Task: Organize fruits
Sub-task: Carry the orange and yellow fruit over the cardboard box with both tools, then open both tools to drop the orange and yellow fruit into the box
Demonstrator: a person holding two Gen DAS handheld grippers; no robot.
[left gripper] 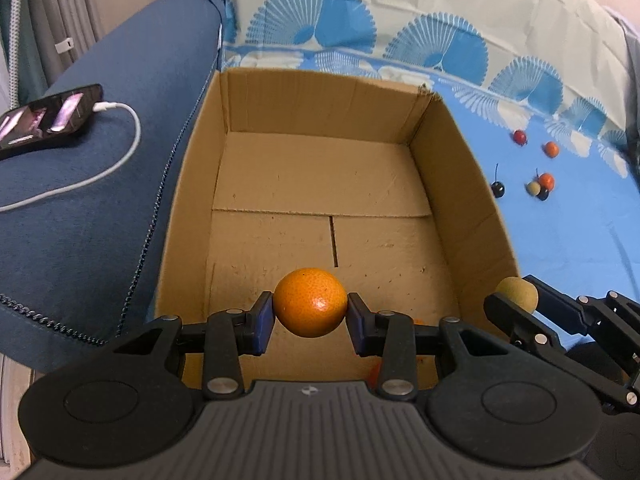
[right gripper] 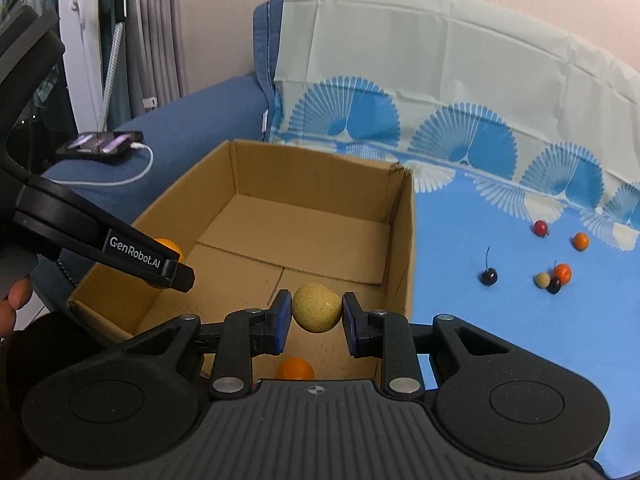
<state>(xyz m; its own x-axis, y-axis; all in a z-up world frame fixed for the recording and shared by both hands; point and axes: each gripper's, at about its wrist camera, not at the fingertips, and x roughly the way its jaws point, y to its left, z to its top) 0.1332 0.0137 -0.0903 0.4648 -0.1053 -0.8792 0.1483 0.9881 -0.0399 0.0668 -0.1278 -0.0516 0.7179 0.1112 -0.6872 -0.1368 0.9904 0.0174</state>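
My left gripper (left gripper: 310, 309) is shut on an orange (left gripper: 310, 302) and holds it above the near end of the open cardboard box (left gripper: 320, 100). My right gripper (right gripper: 316, 309) is shut on a pale yellow round fruit (right gripper: 316, 307), above the box's near right corner (right gripper: 400, 208); it also shows in the left wrist view (left gripper: 518, 294). A small orange fruit (right gripper: 295, 368) lies on the box floor below the right gripper. Several small fruits lie on the blue cloth to the right: a red one (right gripper: 541, 227), orange ones (right gripper: 580, 241), a dark cherry (right gripper: 488, 277).
A phone (left gripper: 48, 118) with a white charging cable (left gripper: 120, 148) lies on the blue sofa arm left of the box. The patterned blue cloth (right gripper: 500, 320) covers the seat and backrest. The left gripper's body (right gripper: 120, 252) crosses the right wrist view at left.
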